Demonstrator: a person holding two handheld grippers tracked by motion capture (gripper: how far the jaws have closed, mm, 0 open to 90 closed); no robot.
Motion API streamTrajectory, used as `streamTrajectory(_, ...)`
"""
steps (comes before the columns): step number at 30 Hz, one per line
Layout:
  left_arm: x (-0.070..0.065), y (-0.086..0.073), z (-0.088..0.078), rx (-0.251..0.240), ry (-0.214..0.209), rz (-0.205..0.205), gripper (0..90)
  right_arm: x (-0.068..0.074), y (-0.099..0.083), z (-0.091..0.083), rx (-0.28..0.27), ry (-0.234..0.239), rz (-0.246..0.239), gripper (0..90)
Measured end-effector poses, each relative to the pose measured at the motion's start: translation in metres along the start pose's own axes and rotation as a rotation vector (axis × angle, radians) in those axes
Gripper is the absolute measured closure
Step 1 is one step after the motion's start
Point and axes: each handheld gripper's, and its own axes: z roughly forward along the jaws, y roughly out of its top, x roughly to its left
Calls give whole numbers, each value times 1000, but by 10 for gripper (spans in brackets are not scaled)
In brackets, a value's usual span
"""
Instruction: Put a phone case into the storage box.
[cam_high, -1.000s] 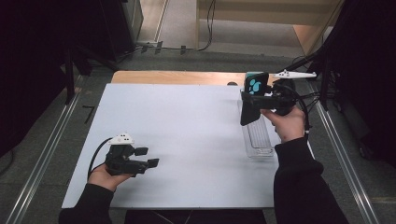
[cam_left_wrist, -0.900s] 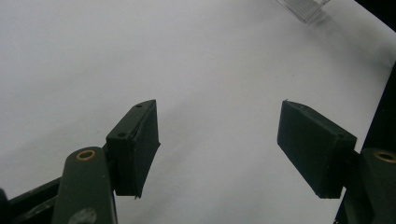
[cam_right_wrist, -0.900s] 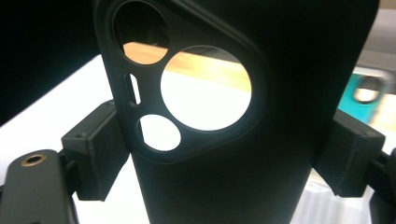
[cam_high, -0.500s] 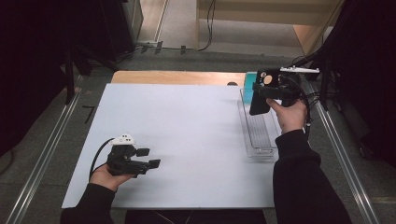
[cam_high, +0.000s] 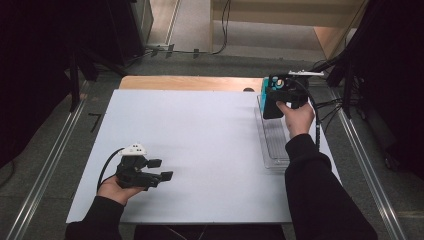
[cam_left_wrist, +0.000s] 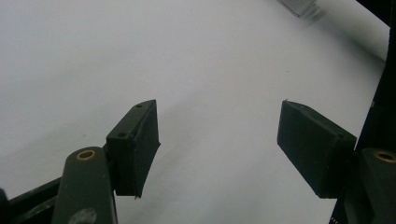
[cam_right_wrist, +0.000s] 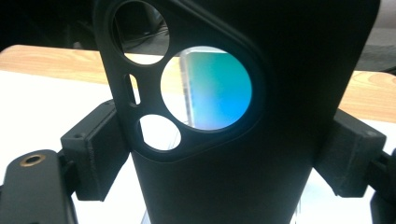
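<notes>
Right gripper (cam_high: 272, 100) raised over the clear tray (cam_high: 274, 145), clamping one black phone case (cam_right_wrist: 233, 116); left gripper (cam_high: 162, 170) rests gaping, empty

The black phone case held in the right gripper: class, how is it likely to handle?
The black phone case is an empty shell with open camera holes, so probably light and somewhat flexible. The right gripper clamps its edges; hard squeezing might bow it. Its smooth surface could slip.
</notes>
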Motion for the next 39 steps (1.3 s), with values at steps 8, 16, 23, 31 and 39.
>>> streamTrajectory(8,-1,1,4,17,-14,12,298,-1,-5,30,50,-43,40,121)
streamTrajectory(16,-1,1,6,27,-22,15,298,-1,-7,45,75,-76,15,117)
streamTrajectory(23,0,0,5,19,-20,8,298,-1,-6,48,75,-46,11,0)
streamTrajectory(31,0,0,5,19,-24,0,298,0,-2,27,109,-66,-4,0)
streamTrajectory(39,1,2,5,21,-19,2,298,16,1,-3,117,42,-39,0)
